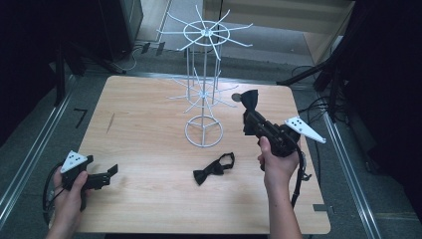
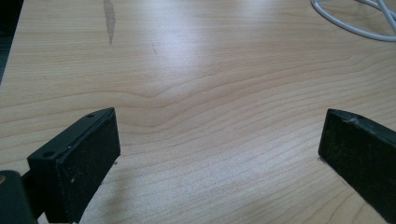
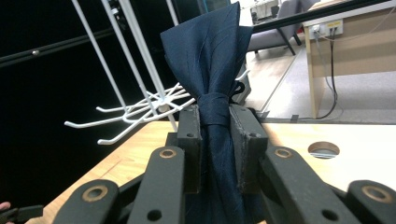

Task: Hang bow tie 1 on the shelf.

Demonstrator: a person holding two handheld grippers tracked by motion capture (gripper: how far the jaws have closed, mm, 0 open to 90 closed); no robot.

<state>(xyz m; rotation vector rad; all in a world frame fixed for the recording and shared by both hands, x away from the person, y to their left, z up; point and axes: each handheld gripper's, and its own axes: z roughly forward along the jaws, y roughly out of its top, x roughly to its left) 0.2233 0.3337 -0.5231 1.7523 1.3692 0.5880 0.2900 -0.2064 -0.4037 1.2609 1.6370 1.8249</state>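
My right gripper (image 1: 247, 115) is raised over the table's right side, just right of the white wire rack (image 1: 203, 79). It is shut on a dark navy bow tie (image 1: 249, 99) at its knot, and the tie's wing stands up above the jaws (image 3: 206, 56). The rack's lower hooks (image 3: 135, 114) show to the left beyond it. A second, black bow tie (image 1: 214, 168) lies flat on the table in front of the rack's base. My left gripper (image 1: 112, 173) rests low at the table's front left, open, with only bare wood (image 2: 219, 121) between its pads.
The wooden table (image 1: 149, 129) has a round cable hole (image 1: 236, 97) near the rack and a dark streak (image 1: 110, 122) at left. The rack's ring base (image 1: 203, 132) sits mid-table. Black stands and cables flank the table on both sides.
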